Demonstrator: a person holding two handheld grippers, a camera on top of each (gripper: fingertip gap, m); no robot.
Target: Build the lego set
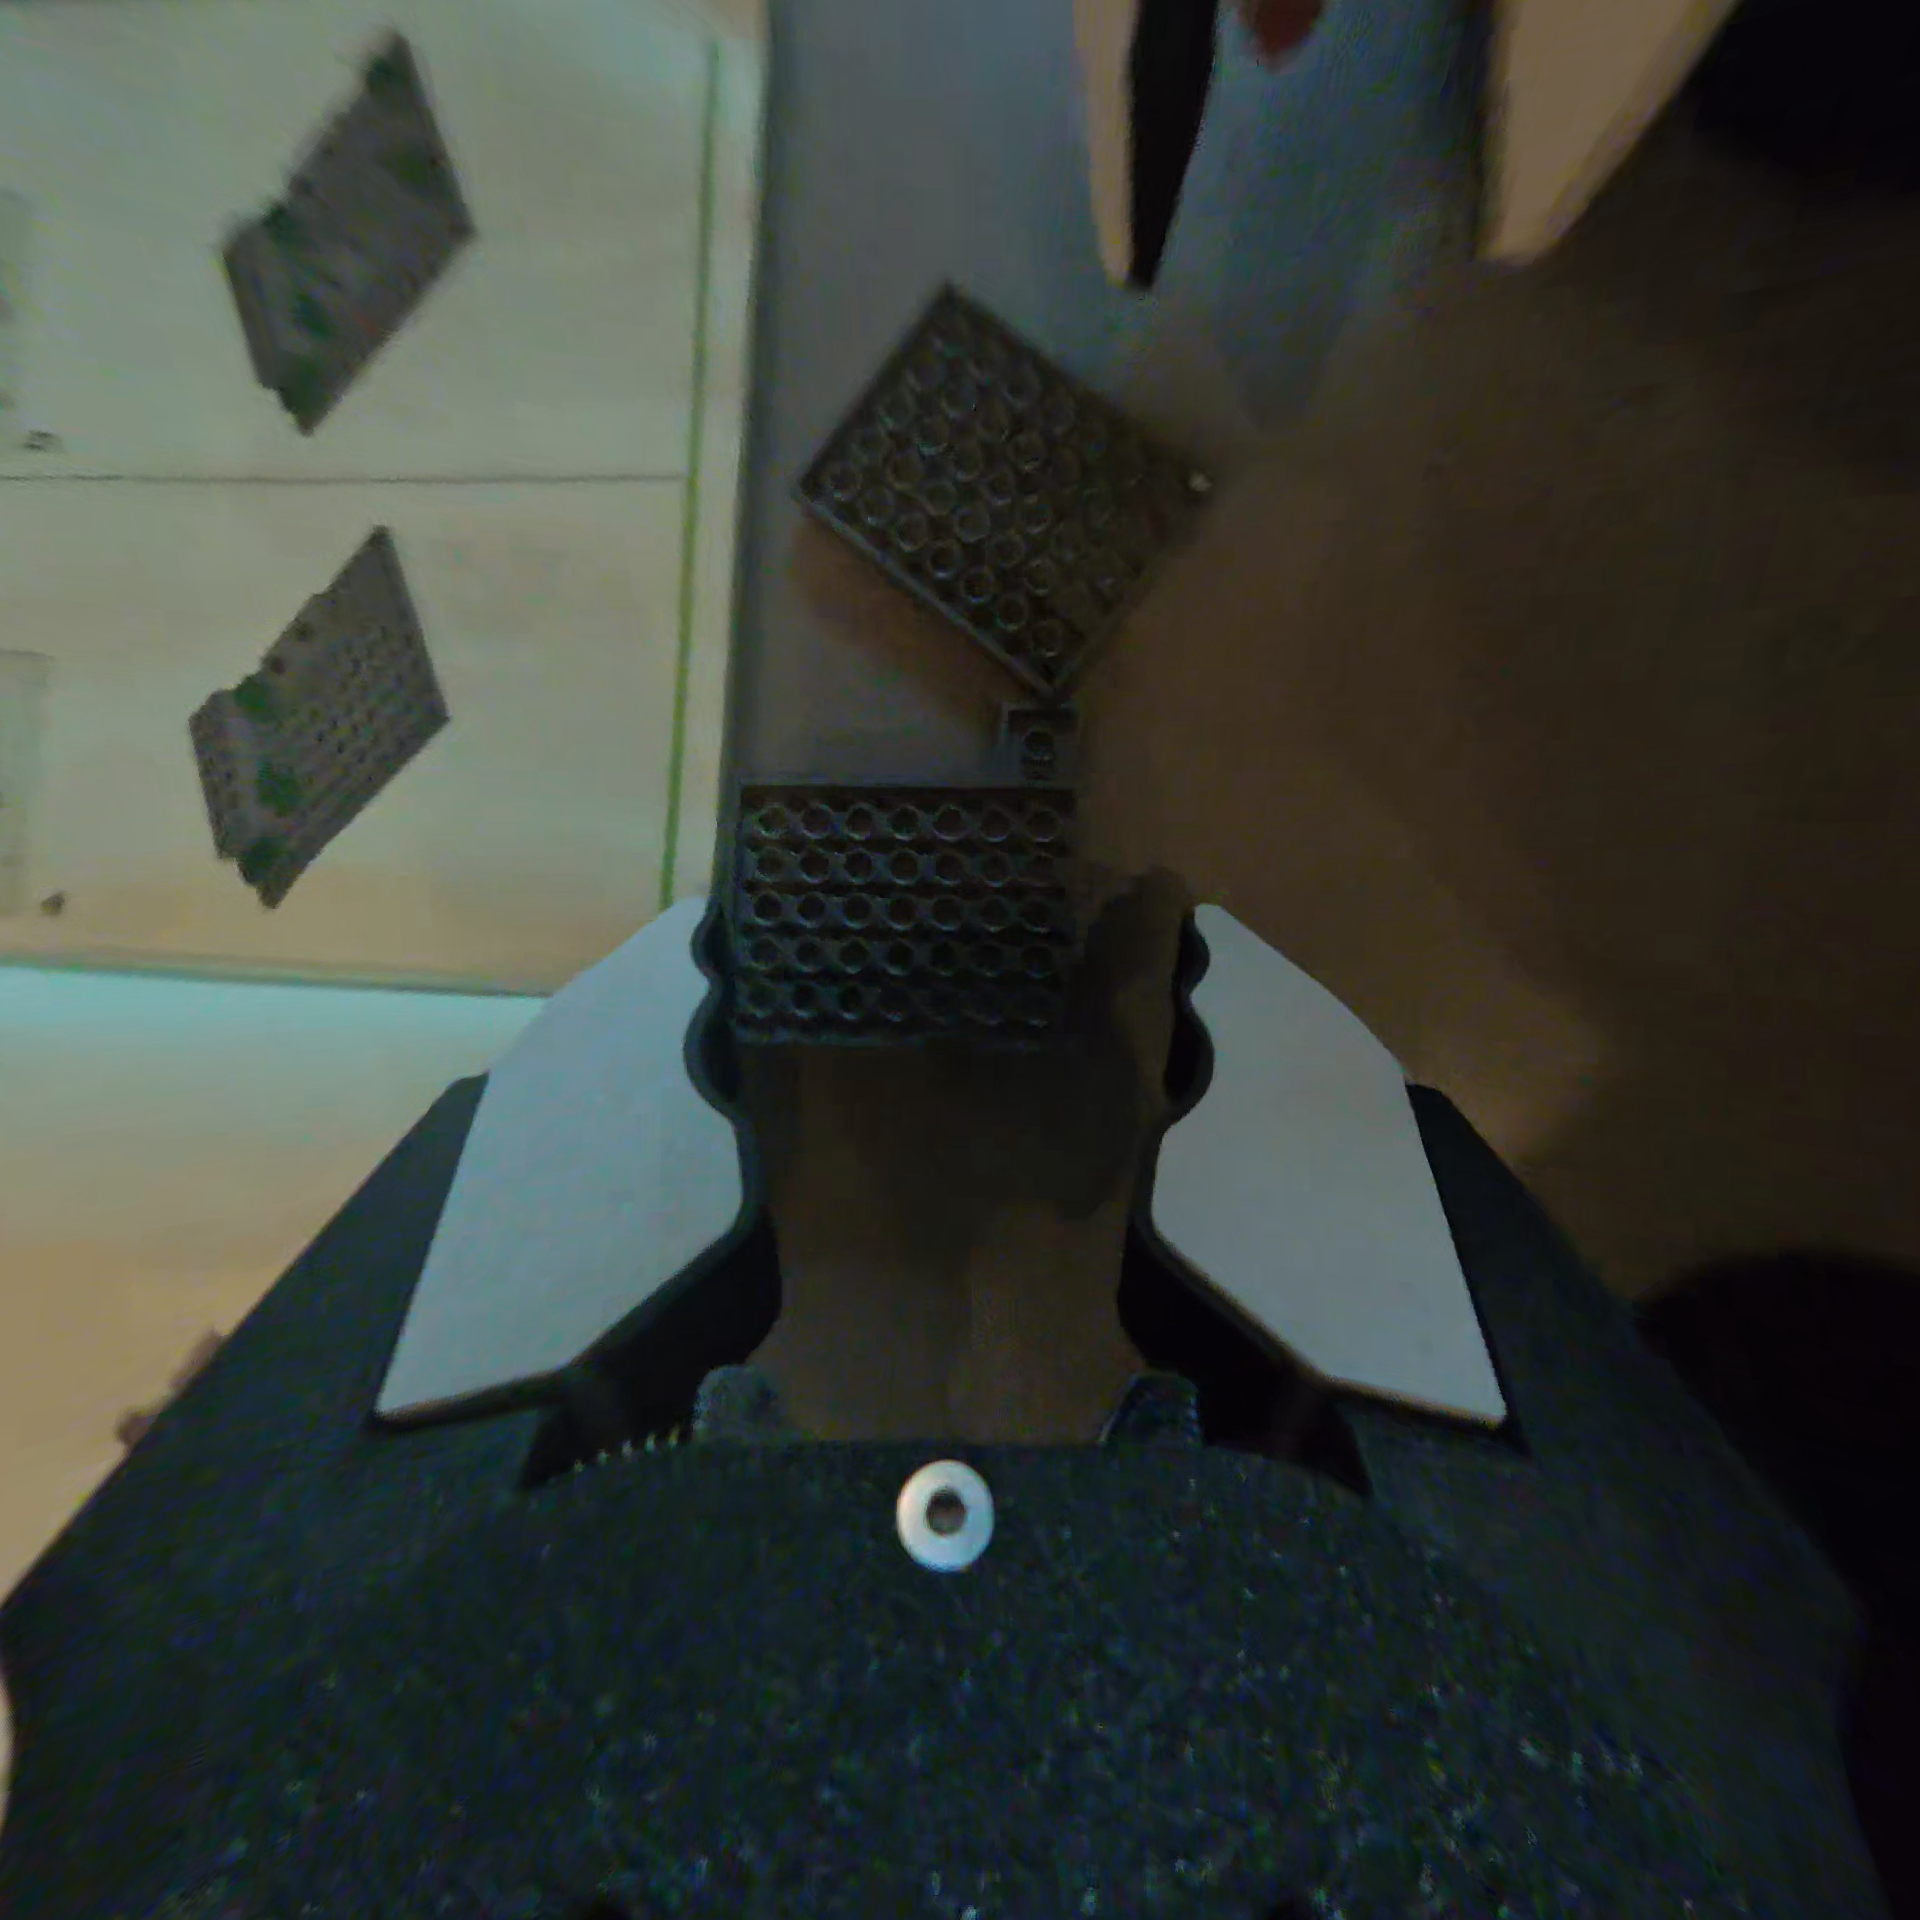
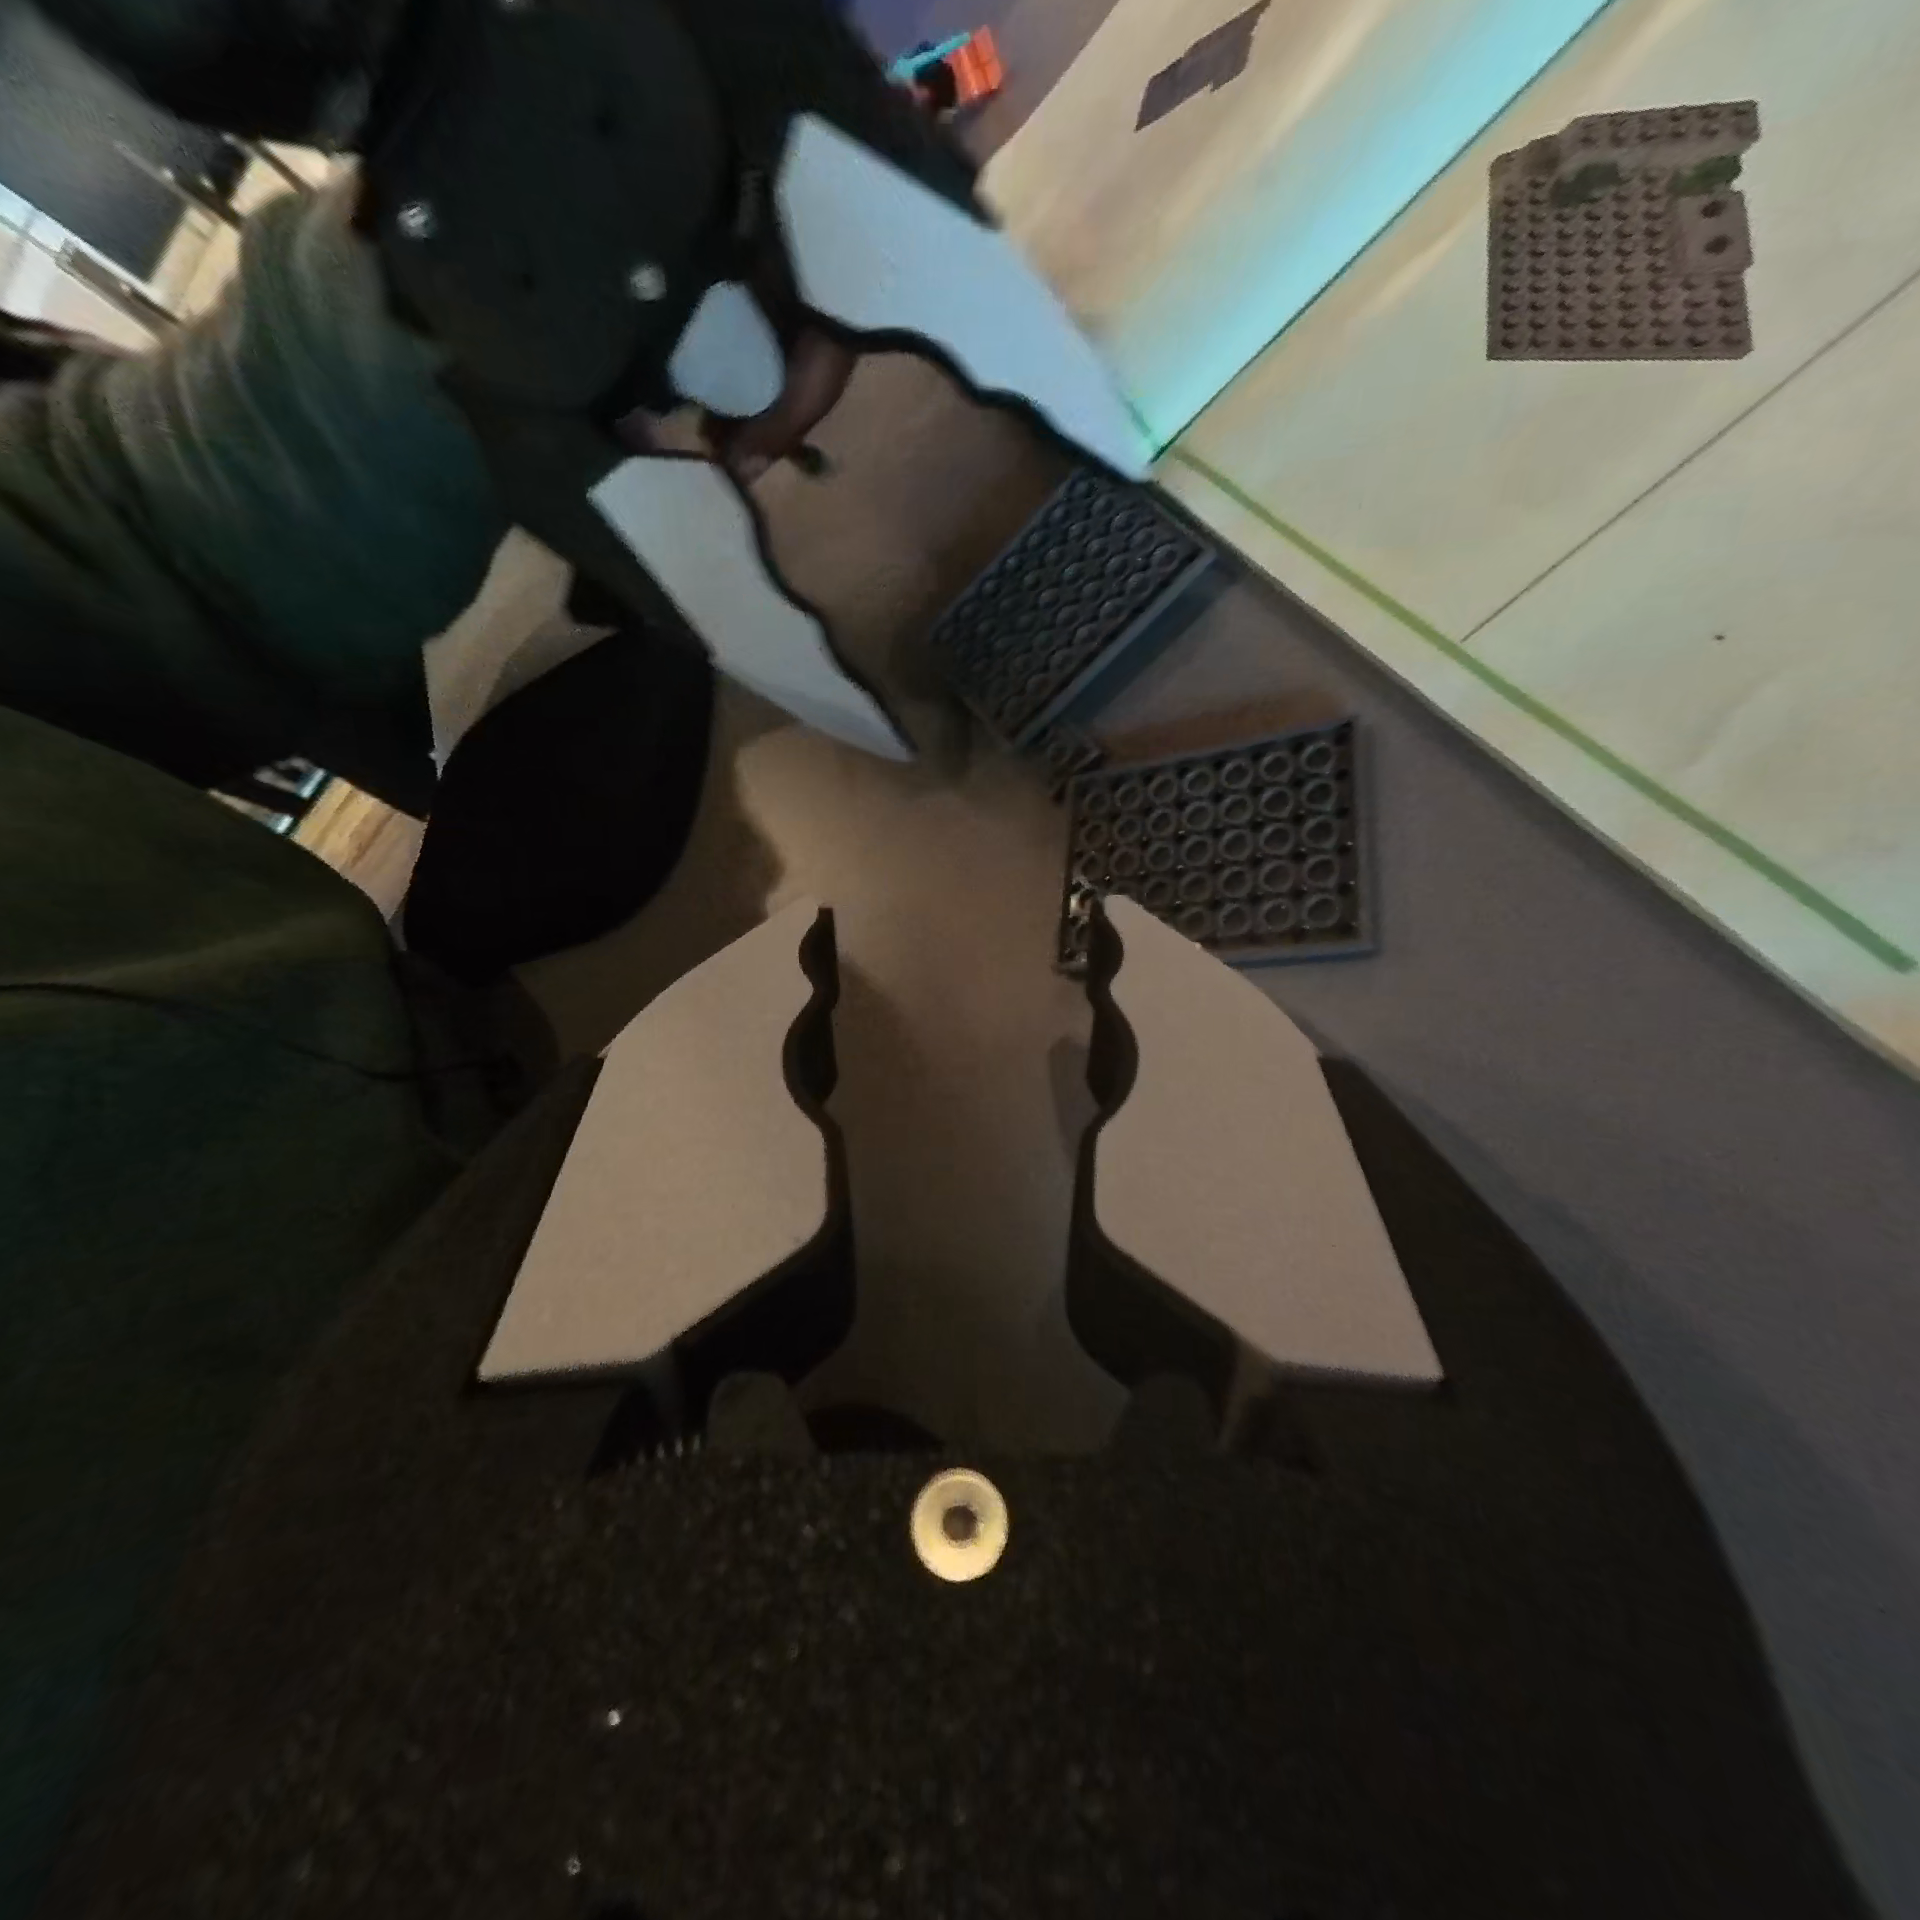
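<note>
A dim table [image 1: 1455, 727] is carrying an instruction sheet [image 1: 364, 520]. The left gripper [image 1: 940, 977] is gaping around a plate [image 1: 904, 914]; the right gripper [image 2: 961, 945] is hanging apart, empty.

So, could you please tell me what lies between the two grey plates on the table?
A small dark brick lies between the near plate and the far plate, close to both. The left wrist view shows it best.

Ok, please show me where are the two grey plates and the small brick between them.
near plate [image 1: 902, 914], left wrist view, underside centre
far plate [image 1: 997, 488], left wrist view, underside centre
small brick [image 1: 1039, 743], left wrist view, its middle
</note>
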